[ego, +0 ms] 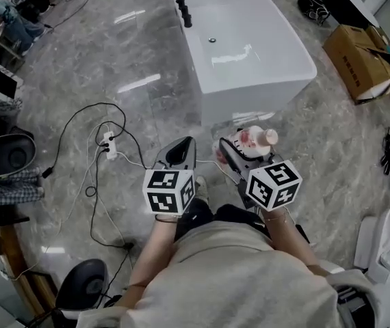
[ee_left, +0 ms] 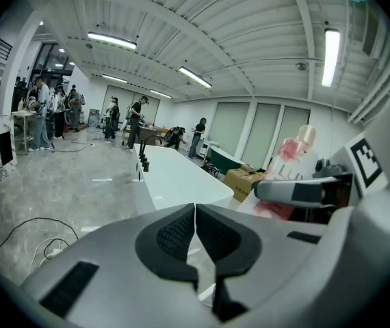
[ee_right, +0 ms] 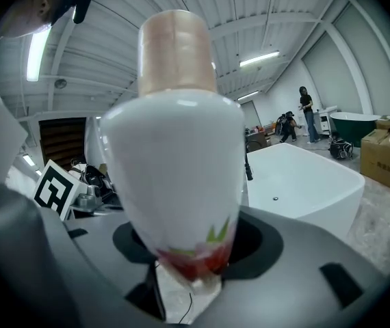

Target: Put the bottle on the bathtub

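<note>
A white bottle (ego: 250, 139) with a pale pink cap and red print (ee_right: 181, 156) stands upright in my right gripper (ego: 239, 145), whose jaws are shut on its lower body. The bottle also shows in the left gripper view (ee_left: 287, 169), off to the right. My left gripper (ego: 180, 152) is shut with nothing between its pads (ee_left: 195, 234). Both grippers hover over the grey floor just short of the near end of the white bathtub (ego: 263, 80), whose rim (ee_right: 332, 183) lies ahead of the bottle.
A black tap (ego: 181, 5) stands on the tub's left rim. A power strip (ego: 109, 145) with cables lies on the floor to the left. A cardboard box (ego: 366, 60) sits to the right of the tub, a toilet (ego: 386, 241) at the lower right. People stand far back (ee_left: 44, 111).
</note>
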`<move>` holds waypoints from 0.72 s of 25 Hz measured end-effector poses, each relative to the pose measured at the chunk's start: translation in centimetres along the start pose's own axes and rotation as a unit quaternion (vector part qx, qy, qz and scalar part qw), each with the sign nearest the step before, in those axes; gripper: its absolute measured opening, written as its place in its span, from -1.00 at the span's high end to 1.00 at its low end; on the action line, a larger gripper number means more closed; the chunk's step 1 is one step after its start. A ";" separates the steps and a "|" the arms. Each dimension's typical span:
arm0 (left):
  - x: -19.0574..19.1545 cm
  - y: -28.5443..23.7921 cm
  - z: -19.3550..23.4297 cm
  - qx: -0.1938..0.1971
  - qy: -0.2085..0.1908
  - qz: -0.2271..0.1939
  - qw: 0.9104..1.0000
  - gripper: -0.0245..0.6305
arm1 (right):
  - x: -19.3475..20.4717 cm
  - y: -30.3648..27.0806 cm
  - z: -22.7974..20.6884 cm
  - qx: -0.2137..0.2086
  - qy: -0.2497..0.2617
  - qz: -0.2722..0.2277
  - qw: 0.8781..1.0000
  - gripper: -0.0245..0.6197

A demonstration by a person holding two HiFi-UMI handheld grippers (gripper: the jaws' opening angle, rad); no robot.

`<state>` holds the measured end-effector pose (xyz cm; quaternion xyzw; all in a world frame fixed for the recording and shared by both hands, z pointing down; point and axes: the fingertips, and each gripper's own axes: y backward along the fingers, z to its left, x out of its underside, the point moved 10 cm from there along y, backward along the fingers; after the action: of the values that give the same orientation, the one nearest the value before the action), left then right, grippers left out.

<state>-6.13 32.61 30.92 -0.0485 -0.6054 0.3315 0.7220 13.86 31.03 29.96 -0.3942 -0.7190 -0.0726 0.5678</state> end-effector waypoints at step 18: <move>-3.3 -7.8 8.3 0.018 0.029 0.037 0.999 0.90 | -3.0 -9.2 -4.3 0.030 -0.016 0.043 0.999 0.22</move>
<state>-10.55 22.02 33.98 -0.0675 -0.5763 0.3672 0.7270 11.30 20.99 31.93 -0.4084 -0.7124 -0.0203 0.5703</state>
